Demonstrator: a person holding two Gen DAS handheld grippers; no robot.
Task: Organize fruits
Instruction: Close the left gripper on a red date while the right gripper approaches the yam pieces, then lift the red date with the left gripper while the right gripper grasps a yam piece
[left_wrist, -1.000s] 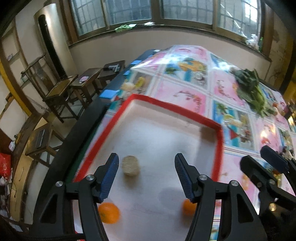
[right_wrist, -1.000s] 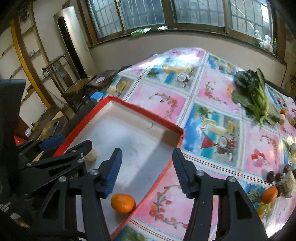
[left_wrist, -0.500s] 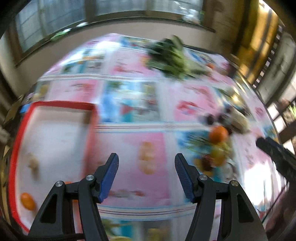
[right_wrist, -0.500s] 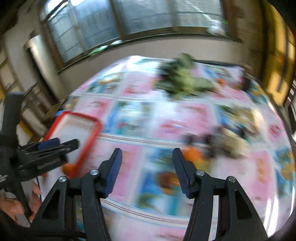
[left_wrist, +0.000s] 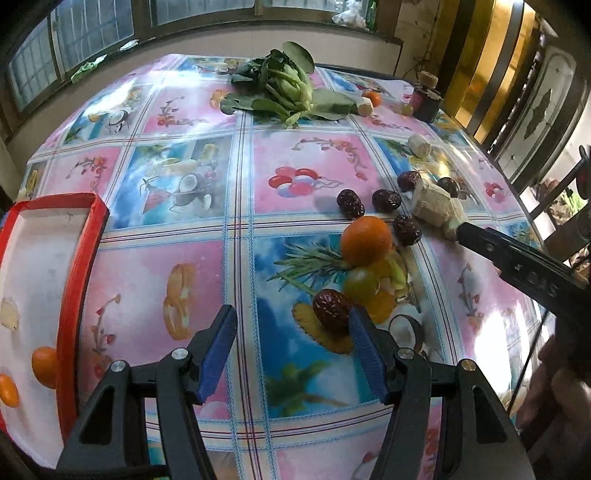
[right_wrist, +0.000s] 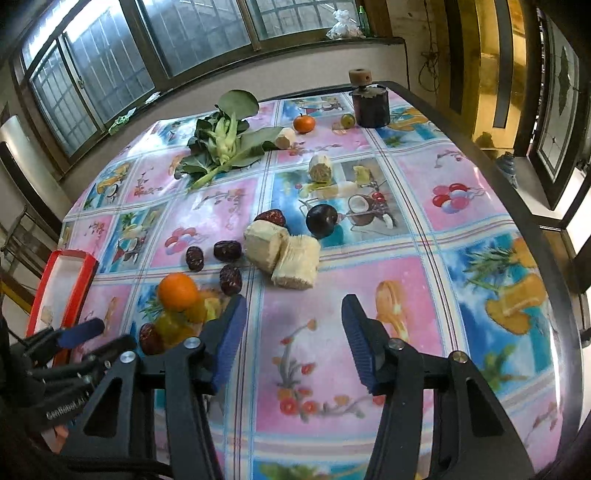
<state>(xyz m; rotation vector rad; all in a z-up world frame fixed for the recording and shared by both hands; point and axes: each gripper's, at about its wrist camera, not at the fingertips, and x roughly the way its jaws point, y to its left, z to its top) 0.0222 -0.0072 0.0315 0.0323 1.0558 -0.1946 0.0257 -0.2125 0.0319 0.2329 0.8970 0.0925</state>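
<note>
My left gripper (left_wrist: 293, 347) is open above the tablecloth with nothing between its fingers. A red date (left_wrist: 331, 308) lies just beyond its right finger, beside a green grape (left_wrist: 361, 284) and an orange (left_wrist: 365, 240). The red tray (left_wrist: 83, 258) at the left holds two oranges (left_wrist: 44, 365) and a pale piece. My right gripper (right_wrist: 293, 332) hovers low over bare cloth, and its jaws are closing on nothing. Ahead of it lie two pale cut blocks (right_wrist: 280, 247), several dates (right_wrist: 227, 250), a dark plum (right_wrist: 322, 219) and the orange (right_wrist: 177, 291).
Leafy greens (right_wrist: 225, 144) lie at the far side, with a small orange (right_wrist: 304, 123), a grape and a dark jar (right_wrist: 369, 103) beyond them. One of my right gripper's fingers (left_wrist: 480, 240) reaches in from the right by the pale blocks. The table edge curves close on the right.
Both grippers have swung from over the red tray to the right, over the loose fruit. The tray now sits at the left edge. The right jaws have narrowed a little.
</note>
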